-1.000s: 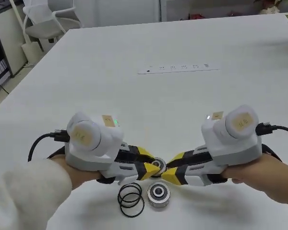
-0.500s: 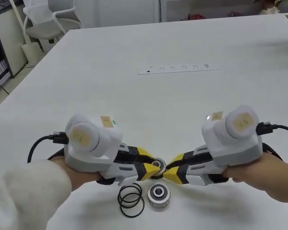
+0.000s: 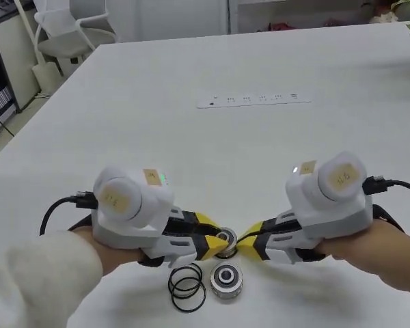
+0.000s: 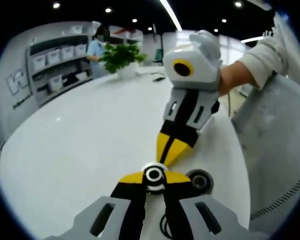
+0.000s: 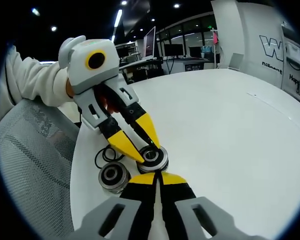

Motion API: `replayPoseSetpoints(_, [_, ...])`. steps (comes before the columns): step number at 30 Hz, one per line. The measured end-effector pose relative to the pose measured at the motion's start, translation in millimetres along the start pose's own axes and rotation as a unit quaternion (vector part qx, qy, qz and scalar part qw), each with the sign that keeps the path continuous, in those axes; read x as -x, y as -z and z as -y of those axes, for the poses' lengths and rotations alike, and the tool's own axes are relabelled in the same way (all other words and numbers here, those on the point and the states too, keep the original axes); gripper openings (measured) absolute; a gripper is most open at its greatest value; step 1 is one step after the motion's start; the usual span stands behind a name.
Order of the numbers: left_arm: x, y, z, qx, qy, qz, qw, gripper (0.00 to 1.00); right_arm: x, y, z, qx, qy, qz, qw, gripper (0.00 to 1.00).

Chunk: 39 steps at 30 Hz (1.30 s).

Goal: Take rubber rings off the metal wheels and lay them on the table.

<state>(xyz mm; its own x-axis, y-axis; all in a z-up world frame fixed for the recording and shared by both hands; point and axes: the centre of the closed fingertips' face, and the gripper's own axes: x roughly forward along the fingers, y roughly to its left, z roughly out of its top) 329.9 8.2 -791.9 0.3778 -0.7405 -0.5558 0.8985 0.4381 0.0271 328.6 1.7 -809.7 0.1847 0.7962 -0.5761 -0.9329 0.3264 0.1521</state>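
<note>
In the head view, the left tool [image 3: 216, 242] is clamped on a metal wheel [image 3: 225, 238]. The right tool [image 3: 242, 240], jaws together, meets that wheel's rim.

In the left gripper view, a second wheel [image 4: 200, 181] lies on the table [image 4: 80, 140] just right of the tips.

In the right gripper view, loose rubber rings [image 5: 104, 157] lie left of the tips, just beyond the second wheel.
</note>
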Motion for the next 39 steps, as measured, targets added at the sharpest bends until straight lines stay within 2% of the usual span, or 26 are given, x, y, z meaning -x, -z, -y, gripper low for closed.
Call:
replayPoseSetpoints(17, [-2.2,-1.1,-0.3,-0.011,-0.003,0.002,0.9999,0.14,6.0,-2.6,9.9,-0.035,0.013,0.007,0.9993,0.0])
replayPoseSetpoints(20, [-2.0,-1.1,-0.7,-0.011,-0.005,0.003,0.9999,0.14,8.6,-5.6,10.3,-0.068,0.009,0.019,0.9975,0.0])
replayPoseSetpoints(24, [-2.0,-1.3,-0.5,-0.011,-0.006,0.003,0.9999,0.14,9.2,-6.9,10.9,-0.079,0.008,0.025,0.9965,0.0])
replayPoseSetpoints(27, [-2.0,-1.4,-0.3,-0.017,-0.006,0.003,0.9998,0.14,11.2,-13.3,10.1,-0.104,0.002,0.039,0.9938,0.0])
replayPoseSetpoints(39, [-2.8,-2.0,-0.1,-0.021,-0.009,0.005,0.9997,0.14,9.5,-15.5,6.4,-0.099,0.005,0.032,0.9945,0.0])
